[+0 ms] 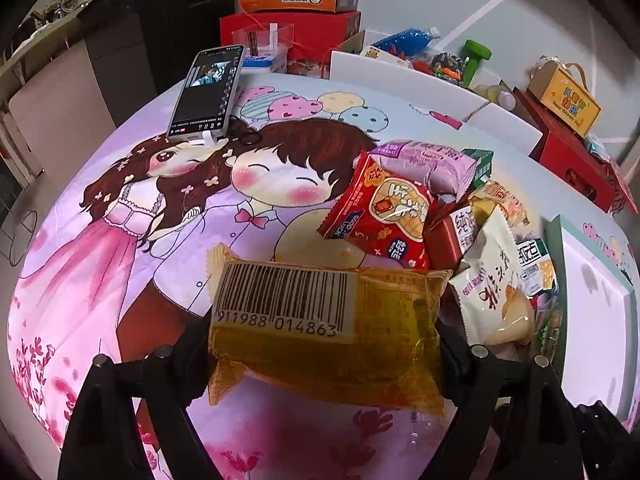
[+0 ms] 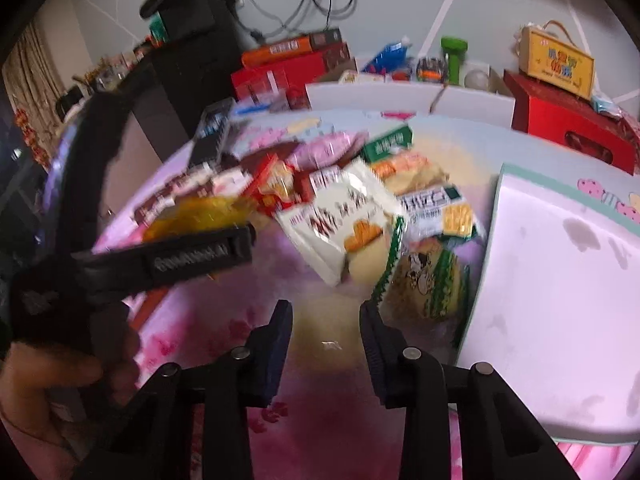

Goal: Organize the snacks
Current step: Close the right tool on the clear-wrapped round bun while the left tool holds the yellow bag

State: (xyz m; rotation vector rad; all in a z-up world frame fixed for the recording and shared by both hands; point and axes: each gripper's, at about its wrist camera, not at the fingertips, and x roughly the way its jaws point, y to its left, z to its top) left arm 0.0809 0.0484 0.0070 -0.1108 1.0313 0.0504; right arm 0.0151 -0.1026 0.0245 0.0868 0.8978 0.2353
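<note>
Between our left gripper's (image 1: 324, 344) pads we are holding the yellow snack packet (image 1: 320, 320), its long axis running crosswise to the fingers, lifted above the cartoon blanket (image 1: 160, 240). Ahead and to the right, the snack pile (image 1: 452, 232) is lying beside the white tray (image 1: 596, 300). Our right gripper (image 2: 326, 320) (nearer that tray) is hovering half-closed, gripping nothing.

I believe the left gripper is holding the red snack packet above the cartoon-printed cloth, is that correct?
Not quite: the left gripper holds the yellow packet with the barcode, not the red one, which lies in the pile. The left wrist view shows it above the cartoon-printed cloth.
</note>
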